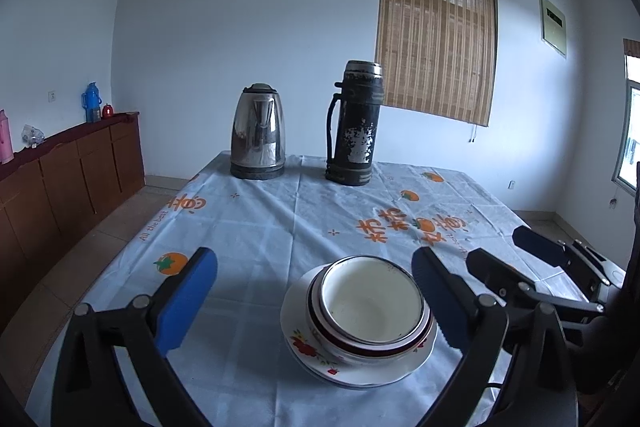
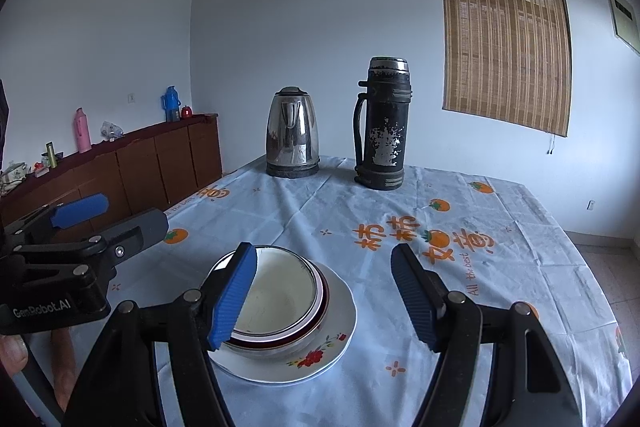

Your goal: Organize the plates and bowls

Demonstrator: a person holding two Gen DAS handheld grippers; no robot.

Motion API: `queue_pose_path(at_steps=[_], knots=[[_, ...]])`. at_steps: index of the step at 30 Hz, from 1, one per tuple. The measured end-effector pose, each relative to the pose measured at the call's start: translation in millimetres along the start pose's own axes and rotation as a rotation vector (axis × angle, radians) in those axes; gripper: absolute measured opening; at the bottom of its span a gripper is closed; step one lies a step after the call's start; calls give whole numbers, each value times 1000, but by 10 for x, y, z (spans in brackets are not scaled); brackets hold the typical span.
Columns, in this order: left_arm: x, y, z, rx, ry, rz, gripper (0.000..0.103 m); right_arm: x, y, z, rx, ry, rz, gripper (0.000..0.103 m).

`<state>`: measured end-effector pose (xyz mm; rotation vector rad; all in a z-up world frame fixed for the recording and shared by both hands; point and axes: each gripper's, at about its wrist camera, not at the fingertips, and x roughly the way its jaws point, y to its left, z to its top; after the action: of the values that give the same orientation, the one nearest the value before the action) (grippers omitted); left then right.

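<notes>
Bowls (image 1: 372,307): two nested, the white metal-rimmed one inside a bowl with a dark red band, both seated on the plate at the near middle of the counter.
Plate (image 1: 308,351): white with red flowers on the rim — it lies flat on the blue cloth (image 1: 260,227) and juts out past the bowls all round.
Sideboard (image 1: 72,171): brown, along the left wall, with a blue flask and a pink one on top.
Left claw (image 1: 314,291): jaws wide and holding nothing; the stack sits between and beyond its blue pads (image 1: 188,299), closer to the right-hand one, no pad touching.
Kettle (image 1: 258,133): steel, upright at the far edge of the counter.
Flask (image 1: 354,125): tall, black and worn, just right of the kettle.
Right claw (image 2: 324,295): partly open — empty; its left pad (image 2: 234,297) overlaps the bowls in its own view, contact cannot be told.
Blind (image 1: 436,35): bamboo, on the far wall.
</notes>
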<state>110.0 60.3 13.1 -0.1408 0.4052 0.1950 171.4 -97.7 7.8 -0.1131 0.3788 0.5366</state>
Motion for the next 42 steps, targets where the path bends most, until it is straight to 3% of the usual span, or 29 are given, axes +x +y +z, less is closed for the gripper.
queue_pose_path(at_steps=[42], knots=[[-8,-61,-7,20,14,-21,100,-41,5,12,-16,-7,-18,71]])
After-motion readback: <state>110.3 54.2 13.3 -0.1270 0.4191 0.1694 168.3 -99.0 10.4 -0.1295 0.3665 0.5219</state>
